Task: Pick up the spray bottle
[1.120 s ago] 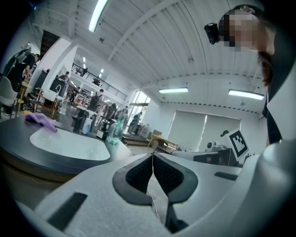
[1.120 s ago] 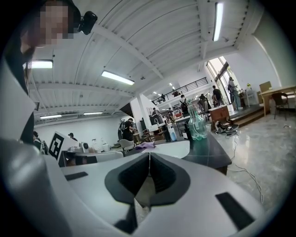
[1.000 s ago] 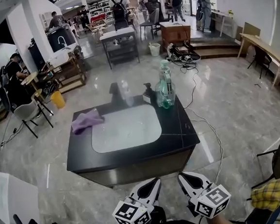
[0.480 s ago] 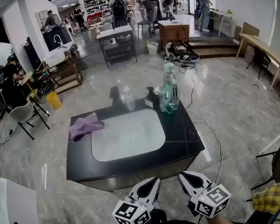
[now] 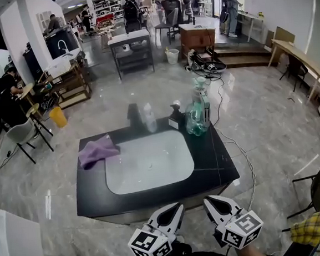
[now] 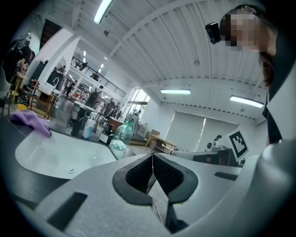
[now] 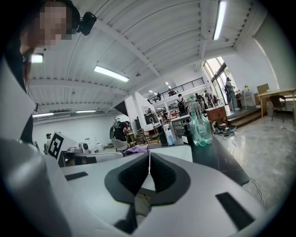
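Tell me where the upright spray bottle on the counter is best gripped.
Probably the narrow neck under its head, coming from the right: the spray bottle stands upright, and a round green bottle crowds its lower body on the near left.

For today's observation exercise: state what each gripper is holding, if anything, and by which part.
Nothing is held. The left gripper and the right gripper are both shut and empty, short of the counter.
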Demonstrator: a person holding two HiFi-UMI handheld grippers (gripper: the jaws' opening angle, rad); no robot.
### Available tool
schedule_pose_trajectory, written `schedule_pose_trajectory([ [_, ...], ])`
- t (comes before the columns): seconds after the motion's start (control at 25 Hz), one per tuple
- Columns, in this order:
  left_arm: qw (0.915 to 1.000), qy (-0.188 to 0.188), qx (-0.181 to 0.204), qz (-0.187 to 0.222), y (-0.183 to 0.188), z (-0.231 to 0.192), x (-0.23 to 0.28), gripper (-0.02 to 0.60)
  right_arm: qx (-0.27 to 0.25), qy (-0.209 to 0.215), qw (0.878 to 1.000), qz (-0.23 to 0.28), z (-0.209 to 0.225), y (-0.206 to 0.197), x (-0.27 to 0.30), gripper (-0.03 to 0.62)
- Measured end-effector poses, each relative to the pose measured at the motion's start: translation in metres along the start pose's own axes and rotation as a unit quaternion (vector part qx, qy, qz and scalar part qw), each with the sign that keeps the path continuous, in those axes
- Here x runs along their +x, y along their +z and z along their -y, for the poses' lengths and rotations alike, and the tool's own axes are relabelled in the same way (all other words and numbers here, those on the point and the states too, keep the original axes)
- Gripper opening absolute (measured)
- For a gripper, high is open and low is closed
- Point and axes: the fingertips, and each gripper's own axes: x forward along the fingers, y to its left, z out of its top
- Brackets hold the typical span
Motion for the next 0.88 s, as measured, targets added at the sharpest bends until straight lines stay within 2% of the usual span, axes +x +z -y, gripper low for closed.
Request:
schedule_pose_trajectory([
  [0.52,0.9998,-0.011,0.003,-0.014,0.015,-0.06,0.009,0.006,-0.004,-0.009,1.0,0.003,0.003,0.013,0.067,0.008],
  [0.88,0.9987,-0.04,0.011,-0.03,0.016,-0.068,0.036,0.006,-0.003,-0.026,1.0,0.006,0.021,0.022,0.087,0.008],
])
